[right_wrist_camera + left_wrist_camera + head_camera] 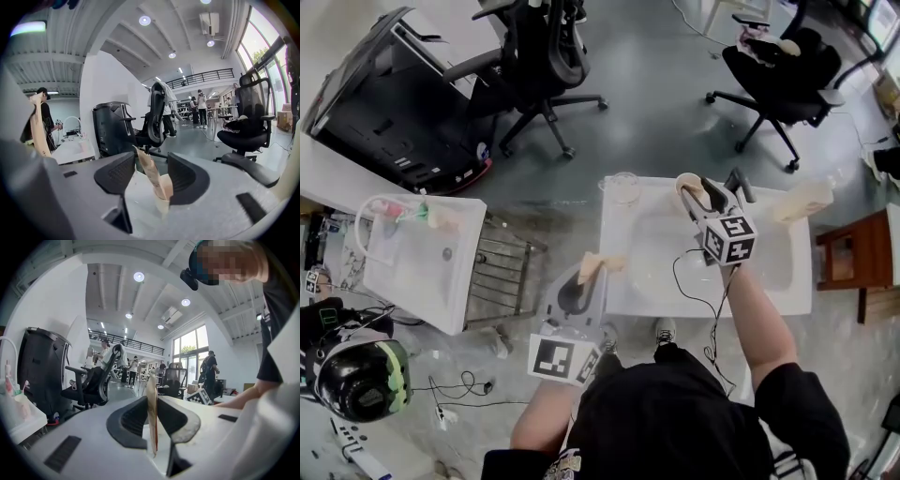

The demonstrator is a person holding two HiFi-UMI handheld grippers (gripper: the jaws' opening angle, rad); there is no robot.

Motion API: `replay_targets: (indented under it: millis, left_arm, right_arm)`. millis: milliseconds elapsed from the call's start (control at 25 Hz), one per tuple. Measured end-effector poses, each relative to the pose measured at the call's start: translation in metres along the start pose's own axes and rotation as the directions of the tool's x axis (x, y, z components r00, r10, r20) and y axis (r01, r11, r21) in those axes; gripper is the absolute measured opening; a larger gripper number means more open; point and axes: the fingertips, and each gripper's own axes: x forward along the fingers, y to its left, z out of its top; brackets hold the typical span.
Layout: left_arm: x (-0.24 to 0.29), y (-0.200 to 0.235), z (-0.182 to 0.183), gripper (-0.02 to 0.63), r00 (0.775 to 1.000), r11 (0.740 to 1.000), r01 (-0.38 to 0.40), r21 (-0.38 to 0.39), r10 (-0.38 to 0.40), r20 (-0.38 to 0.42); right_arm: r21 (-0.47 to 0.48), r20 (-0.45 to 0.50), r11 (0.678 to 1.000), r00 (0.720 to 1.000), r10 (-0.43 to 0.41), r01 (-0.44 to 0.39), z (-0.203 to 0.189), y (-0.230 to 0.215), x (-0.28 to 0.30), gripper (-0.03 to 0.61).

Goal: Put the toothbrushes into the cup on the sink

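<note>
One toothbrush already leaned in the cup on the sink, standing free between the open jaws of the right gripper. The left gripper clamped a second toothbrush near the sink's front edge, not yet put in.

Black office chairs stand on grey floor under ceiling lights.
</note>
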Motion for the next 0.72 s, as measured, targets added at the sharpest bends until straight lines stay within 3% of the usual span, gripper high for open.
replay_targets:
  millis: [240, 440, 520, 640, 720]
  left_arm:
    - [-0.002, -0.005, 0.004, 0.06, 0.999, 0.999, 0.032, 0.003, -0.032, 0.015]
    - [-0.003, -0.012, 0.016, 0.06, 0.997, 0.997, 0.071, 0.007, -0.071, 0.033]
    - [-0.003, -0.015, 0.02, 0.06, 0.995, 0.996, 0.086, 0.01, -0.087, 0.039]
    - [-0.004, -0.02, 0.022, 0.06, 0.992, 0.994, 0.11, 0.014, -0.111, 0.052]
    - [-0.004, -0.022, 0.025, 0.06, 0.99, 0.992, 0.128, 0.018, -0.129, 0.061]
  right_arm:
    - [-0.02, 0.104, 1.0, 0.995, 0.001, 0.001, 0.041, 0.013, -0.029, 0.227]
    - [-0.091, 0.187, 0.996, 0.982, 0.037, -0.02, 0.088, 0.041, -0.069, 0.211]
    - [-0.122, 0.221, 0.992, 0.974, 0.048, -0.021, 0.105, 0.054, -0.088, 0.171]
    - [-0.171, 0.27, 0.985, 0.961, 0.058, -0.011, 0.124, 0.072, -0.119, 0.036]
    - [-0.201, 0.293, 0.98, 0.953, 0.071, -0.011, 0.134, 0.085, -0.139, 0.008]
